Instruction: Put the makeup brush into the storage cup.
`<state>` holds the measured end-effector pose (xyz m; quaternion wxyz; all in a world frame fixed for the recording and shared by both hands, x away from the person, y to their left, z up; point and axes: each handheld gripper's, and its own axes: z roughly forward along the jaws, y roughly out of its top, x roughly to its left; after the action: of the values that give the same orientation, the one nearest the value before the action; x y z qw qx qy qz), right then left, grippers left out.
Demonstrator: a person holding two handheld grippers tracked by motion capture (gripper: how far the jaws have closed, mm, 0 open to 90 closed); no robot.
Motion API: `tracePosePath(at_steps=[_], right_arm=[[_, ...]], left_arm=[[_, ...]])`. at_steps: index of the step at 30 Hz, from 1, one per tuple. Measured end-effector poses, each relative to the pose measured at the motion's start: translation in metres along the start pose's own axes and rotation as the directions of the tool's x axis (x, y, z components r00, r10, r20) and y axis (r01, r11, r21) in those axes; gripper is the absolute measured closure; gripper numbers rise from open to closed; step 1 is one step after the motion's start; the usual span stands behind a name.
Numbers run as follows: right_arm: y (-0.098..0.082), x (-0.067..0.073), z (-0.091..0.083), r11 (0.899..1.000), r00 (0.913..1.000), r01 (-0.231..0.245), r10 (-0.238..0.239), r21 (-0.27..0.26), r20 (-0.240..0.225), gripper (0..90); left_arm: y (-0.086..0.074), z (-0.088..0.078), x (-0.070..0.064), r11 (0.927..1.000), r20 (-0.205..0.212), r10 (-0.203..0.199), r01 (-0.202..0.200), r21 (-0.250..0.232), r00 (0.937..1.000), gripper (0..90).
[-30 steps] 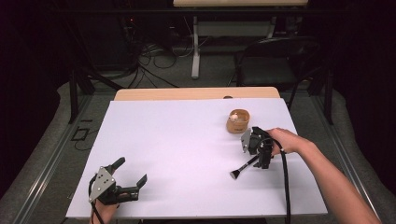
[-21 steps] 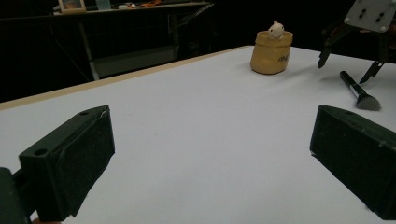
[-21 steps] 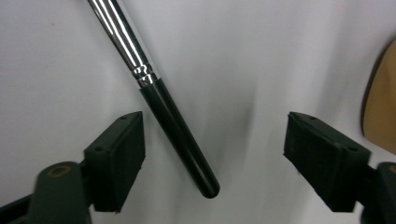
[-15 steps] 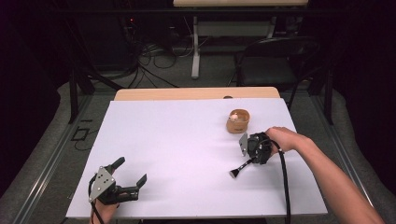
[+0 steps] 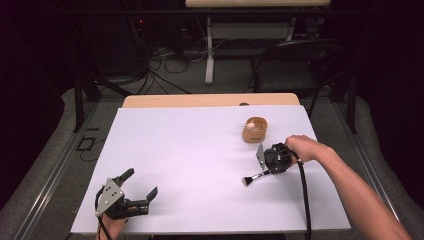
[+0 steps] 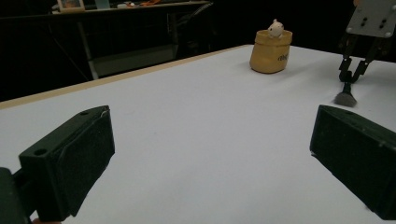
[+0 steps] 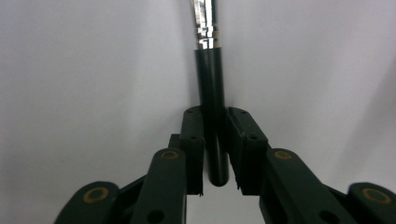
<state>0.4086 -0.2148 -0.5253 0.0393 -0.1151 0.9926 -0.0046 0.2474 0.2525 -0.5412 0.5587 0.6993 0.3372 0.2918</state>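
Black brush (image 5: 254,176) handle clamped between the right gripper (image 5: 269,167) fingers, bristles on the white surface (image 5: 200,150)
Left gripper (image 5: 142,195) rests near left, fingers wide; tan pot (image 5: 255,131) stands far right

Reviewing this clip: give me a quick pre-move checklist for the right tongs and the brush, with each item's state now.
1. Right tongs closed on brush handle: ok.
2. Handle centred between the pads: ok.
3. Bristles touching the table: cannot tell.
4. Brush apart from the tan pot: ok.
5. Left tongs open, far from the brush: ok.
6. Cable trails back along the forearm, off the brush: ok.
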Motion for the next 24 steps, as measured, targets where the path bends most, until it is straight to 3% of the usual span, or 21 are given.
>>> tracePosePath(at_steps=[6, 8, 10, 11, 15, 16, 20, 21, 24], right_arm=[[-0.001, 0.000, 0.000, 0.999, 0.9993, -0.035, 0.035, -0.015, -0.009, 79.5], [-0.003, 0.000, -0.001, 0.996, 0.9971, -0.076, 0.076, -0.052, -0.007, 79.6], [-0.004, 0.000, -0.002, 0.995, 0.9963, -0.085, 0.086, -0.059, 0.002, 79.6], [-0.007, 0.002, -0.003, 0.987, 0.9927, -0.116, 0.119, -0.115, 0.021, 79.6], [-0.009, 0.003, -0.008, 0.980, 0.9887, -0.145, 0.148, -0.134, 0.019, 79.5], [-0.011, 0.005, -0.011, 0.971, 0.9831, -0.177, 0.182, -0.158, 0.018, 79.6], [-0.012, 0.007, -0.014, 0.960, 0.9753, -0.211, 0.220, -0.185, 0.025, 79.5], [-0.013, 0.008, -0.016, 0.947, 0.9672, -0.240, 0.252, -0.213, 0.030, 79.5], [-0.014, 0.008, -0.017, 0.938, 0.9615, -0.258, 0.273, -0.233, 0.034, 79.5]], left_arm=[[0.000, 0.000, 0.000, 1.0000, -0.001, -0.003, 0.003, 0.001, 1.0000, 0.0], [0.000, 0.000, 0.000, 1.0000, -0.001, -0.004, 0.004, 0.000, 1.0000, 0.0], [0.000, 0.000, 0.000, 1.0000, -0.002, -0.005, 0.005, 0.000, 1.0000, 0.0], [0.000, 0.000, 0.000, 1.0000, -0.001, -0.005, 0.005, 0.000, 1.0000, 0.0], [0.000, 0.000, 0.000, 1.0000, 0.000, 0.002, -0.002, 0.004, 1.0000, 0.0], [0.000, 0.000, 0.000, 1.0000, 0.000, 0.002, -0.002, 0.004, 1.0000, 0.0], [0.000, 0.000, 0.000, 1.0000, 0.000, 0.002, -0.002, 0.004, 1.0000, 0.0], [0.000, 0.000, 0.000, 1.0000, 0.000, 0.002, -0.002, 0.004, 1.0000, 0.0], [0.000, 0.000, 0.000, 1.0000, 0.001, 0.002, -0.002, 0.003, 1.0000, 0.0]])
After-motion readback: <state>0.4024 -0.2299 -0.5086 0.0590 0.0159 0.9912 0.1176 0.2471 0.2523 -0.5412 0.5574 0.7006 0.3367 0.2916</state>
